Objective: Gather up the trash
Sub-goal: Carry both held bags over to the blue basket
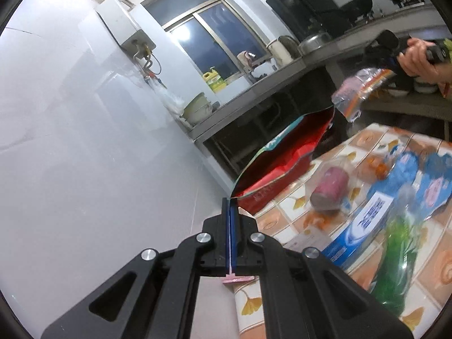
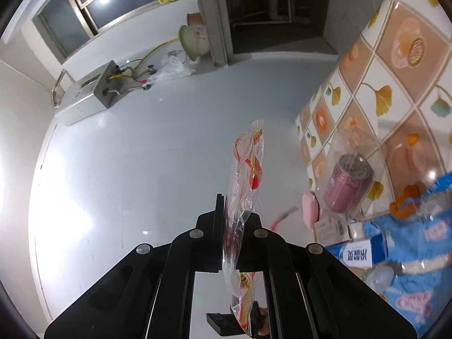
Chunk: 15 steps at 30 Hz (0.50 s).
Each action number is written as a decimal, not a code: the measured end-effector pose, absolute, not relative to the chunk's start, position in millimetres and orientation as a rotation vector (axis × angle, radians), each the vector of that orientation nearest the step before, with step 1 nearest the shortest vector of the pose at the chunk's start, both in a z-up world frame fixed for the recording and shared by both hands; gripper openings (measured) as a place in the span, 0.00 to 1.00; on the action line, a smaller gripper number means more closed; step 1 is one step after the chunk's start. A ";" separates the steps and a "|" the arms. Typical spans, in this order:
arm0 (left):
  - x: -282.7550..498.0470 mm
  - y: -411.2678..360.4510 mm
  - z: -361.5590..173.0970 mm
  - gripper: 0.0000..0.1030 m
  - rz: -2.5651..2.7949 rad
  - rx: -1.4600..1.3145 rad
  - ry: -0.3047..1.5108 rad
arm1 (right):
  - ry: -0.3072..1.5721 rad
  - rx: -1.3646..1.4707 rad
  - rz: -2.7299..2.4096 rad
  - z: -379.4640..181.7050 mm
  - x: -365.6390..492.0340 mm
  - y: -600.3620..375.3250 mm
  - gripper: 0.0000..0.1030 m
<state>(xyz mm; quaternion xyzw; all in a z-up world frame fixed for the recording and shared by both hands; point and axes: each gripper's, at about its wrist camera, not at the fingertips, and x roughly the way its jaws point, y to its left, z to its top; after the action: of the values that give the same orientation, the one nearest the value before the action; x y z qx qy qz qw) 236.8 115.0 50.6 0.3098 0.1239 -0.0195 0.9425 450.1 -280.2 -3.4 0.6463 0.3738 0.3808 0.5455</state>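
Trash bag (image 1: 282,158) held open at tabletop (image 1: 285,206) edge; clear wrapper (image 2: 248,169) held beside it.

Left gripper (image 1: 231,209) fingers are clenched on the bag's rim, mouth gaping red. Right gripper (image 2: 233,206) fingers are clenched on the wrapper, apparently just above the bag mouth. Pink can (image 2: 349,182) and blue carton (image 1: 358,223) lie on the tabletop.

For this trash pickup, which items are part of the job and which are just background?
Job: red bag pinched open by left gripper; clear wrapper in right gripper; pink can, green bottle, blue packaging on table.
Background: water heater, basin, window.
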 end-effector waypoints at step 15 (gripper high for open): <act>192.2 39.3 115.2 0.00 -0.300 0.643 0.024 | 0.629 1.525 0.731 11.1 282.4 -393.4 0.04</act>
<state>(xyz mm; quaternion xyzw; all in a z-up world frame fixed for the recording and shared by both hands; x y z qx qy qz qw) 192.2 39.3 115.2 0.3150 0.0115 -0.1467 0.9376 282.4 -393.4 11.1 0.6632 0.2735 0.3180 0.6198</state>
